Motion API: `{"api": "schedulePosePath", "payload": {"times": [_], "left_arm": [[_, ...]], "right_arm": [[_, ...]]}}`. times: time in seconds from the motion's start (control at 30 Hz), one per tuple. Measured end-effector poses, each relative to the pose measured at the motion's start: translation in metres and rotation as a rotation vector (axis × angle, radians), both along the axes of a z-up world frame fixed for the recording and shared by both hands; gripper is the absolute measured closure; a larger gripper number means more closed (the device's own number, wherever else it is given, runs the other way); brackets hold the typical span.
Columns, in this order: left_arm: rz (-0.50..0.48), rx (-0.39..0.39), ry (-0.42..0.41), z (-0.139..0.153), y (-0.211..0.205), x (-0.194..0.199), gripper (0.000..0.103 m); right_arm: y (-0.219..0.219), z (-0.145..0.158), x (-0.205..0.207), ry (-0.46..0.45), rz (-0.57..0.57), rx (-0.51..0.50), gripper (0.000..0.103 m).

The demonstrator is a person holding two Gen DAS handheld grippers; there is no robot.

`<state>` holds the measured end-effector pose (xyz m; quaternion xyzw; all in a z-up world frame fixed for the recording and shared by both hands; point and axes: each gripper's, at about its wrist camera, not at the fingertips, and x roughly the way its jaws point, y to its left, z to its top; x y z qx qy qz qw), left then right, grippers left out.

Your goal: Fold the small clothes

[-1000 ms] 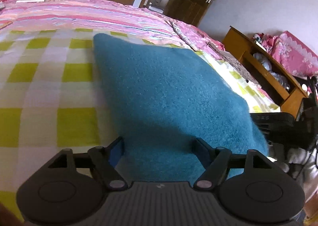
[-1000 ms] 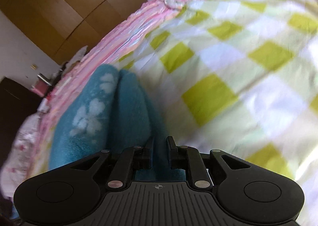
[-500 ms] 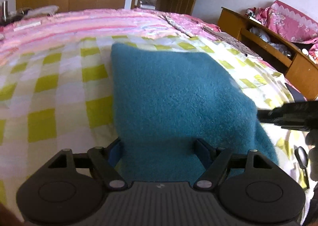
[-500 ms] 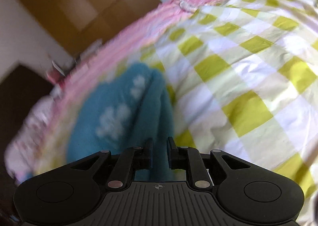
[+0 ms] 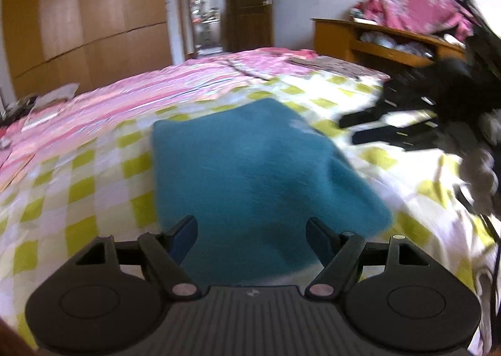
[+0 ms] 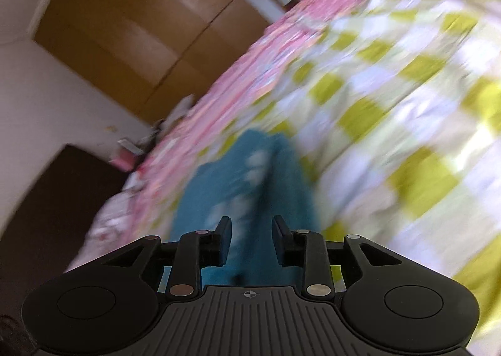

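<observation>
A folded teal fleece garment (image 5: 247, 174) with pale flower prints lies on the yellow-and-white checked bedspread (image 5: 78, 187). My left gripper (image 5: 252, 230) is open, its fingers apart over the garment's near edge and holding nothing. In the right wrist view the same garment (image 6: 250, 180) lies ahead, blurred. My right gripper (image 6: 251, 230) is open with a moderate gap, above the garment's near end and empty. The right gripper also shows in the left wrist view (image 5: 407, 124) at the right, blurred.
A pink striped quilt (image 5: 131, 96) covers the far part of the bed. A wooden wardrobe (image 5: 84, 18) and an open door stand behind. A wooden shelf unit (image 5: 385, 43) with pink bedding on top stands at the right.
My right gripper has opened and let go of the garment, then pulled back. My left gripper has risen and drawn back, staying open. The garment now lies flat and folded.
</observation>
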<state>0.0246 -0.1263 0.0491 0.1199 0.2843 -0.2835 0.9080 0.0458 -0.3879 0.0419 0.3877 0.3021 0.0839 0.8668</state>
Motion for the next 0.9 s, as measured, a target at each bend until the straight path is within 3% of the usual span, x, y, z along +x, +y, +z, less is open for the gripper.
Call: {"api": "schedulePosePath", "payload": {"times": [0.07,0.2,0.4,0.5,0.6,0.63,0.7,0.8,0.9], "left_arm": [[-0.037,0.042,-0.040,-0.004,-0.011,-0.011,0.023],[-0.101,0.118,-0.112,-0.010,-0.027,-0.028,0.023],[-0.173,0.158,-0.147,-0.021,-0.049,-0.033,0.022],[-0.179,0.216,-0.196,-0.032,-0.068,-0.031,0.022],[-0.162,0.268,-0.234,-0.040,-0.077,-0.027,0.029],[-0.162,0.256,-0.223,-0.038,-0.076,-0.026,0.031],[-0.155,0.217,-0.181,-0.029,-0.071,-0.021,0.045],[-0.127,0.116,-0.087,-0.004,-0.062,-0.004,0.059],[-0.112,0.024,-0.085,0.032,-0.054,-0.001,0.061]], "right_arm": [[0.006,-0.009,0.007,0.012,0.037,0.064,0.066],[0.018,-0.023,0.026,0.055,0.080,0.068,0.058],[0.014,-0.024,0.043,0.052,0.129,0.072,0.058],[0.014,-0.026,0.051,0.046,0.142,0.087,0.056],[0.013,-0.031,0.058,0.063,0.147,0.119,0.069],[0.012,-0.030,0.059,0.062,0.150,0.120,0.072],[0.012,-0.026,0.060,0.058,0.159,0.111,0.074],[0.012,-0.012,0.064,0.028,0.165,0.124,0.076],[0.012,0.013,0.065,-0.042,0.182,0.134,0.078]]}}
